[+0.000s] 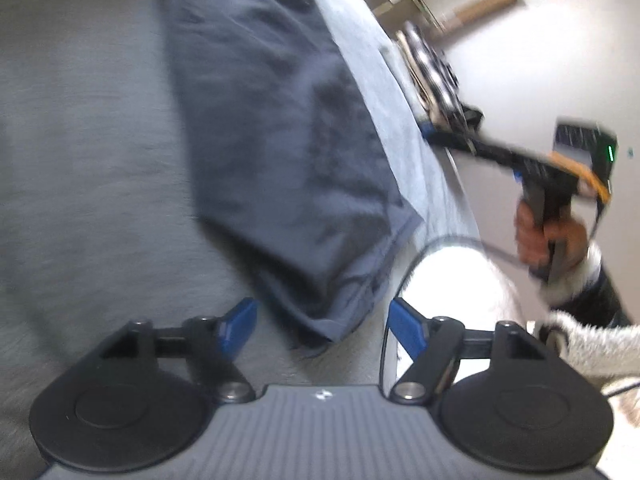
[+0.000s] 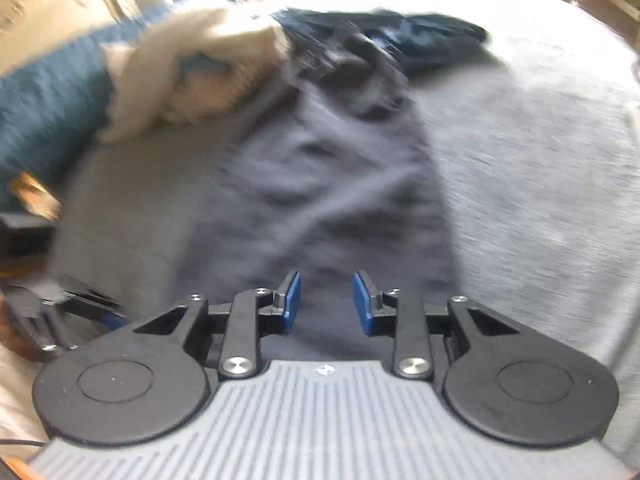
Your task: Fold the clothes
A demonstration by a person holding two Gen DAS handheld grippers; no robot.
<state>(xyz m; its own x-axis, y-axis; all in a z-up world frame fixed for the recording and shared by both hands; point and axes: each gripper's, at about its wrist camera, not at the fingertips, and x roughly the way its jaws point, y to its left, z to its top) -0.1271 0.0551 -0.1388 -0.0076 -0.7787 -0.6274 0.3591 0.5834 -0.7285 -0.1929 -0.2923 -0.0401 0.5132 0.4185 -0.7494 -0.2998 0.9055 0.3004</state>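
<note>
One navy garment (image 2: 304,184) flat on grey sheet (image 2: 540,168); left gripper (image 1: 322,330), right gripper (image 2: 326,304) both parted, empty.

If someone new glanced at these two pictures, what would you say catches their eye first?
Most likely the dark blue garment, lying rumpled across the light grey bedcover and filling the middle of both views. Next, the blue pads of the right hand-held gripper, apart just above the cloth with nothing between them. In the left view, a hand holds that tool off the bed's right edge.
</note>
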